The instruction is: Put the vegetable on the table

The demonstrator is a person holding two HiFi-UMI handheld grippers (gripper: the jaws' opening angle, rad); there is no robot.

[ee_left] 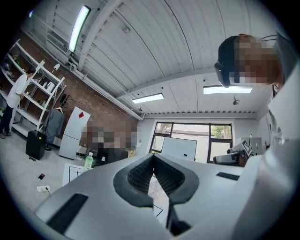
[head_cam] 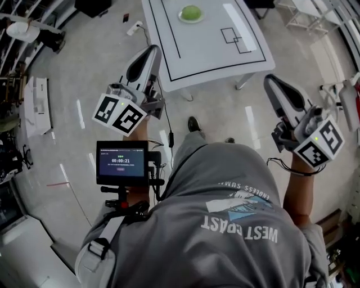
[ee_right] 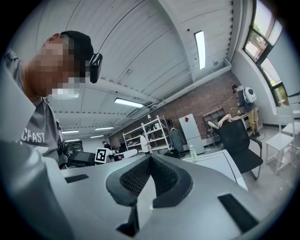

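A round green vegetable [head_cam: 191, 13] lies on a small plate at the far side of the white table [head_cam: 208, 56], which has black lines marked on it. I stand on the floor short of the table's near edge. My left gripper [head_cam: 152, 50] is raised at the left, tips toward the table corner, jaws shut and empty. The right gripper [head_cam: 269, 79] is raised at the right, also shut with nothing in it. In the left gripper view the pads [ee_left: 140, 174] meet against the ceiling. The right gripper view shows its pads [ee_right: 164, 176] pressed together too.
A power strip [head_cam: 135, 27] and cable lie on the floor left of the table. A screen [head_cam: 122, 162] is mounted at my chest. White frames [head_cam: 315, 17] stand at the upper right. A black chair [ee_right: 239, 140], a green bottle [ee_right: 191, 152], shelves and people are in the room.
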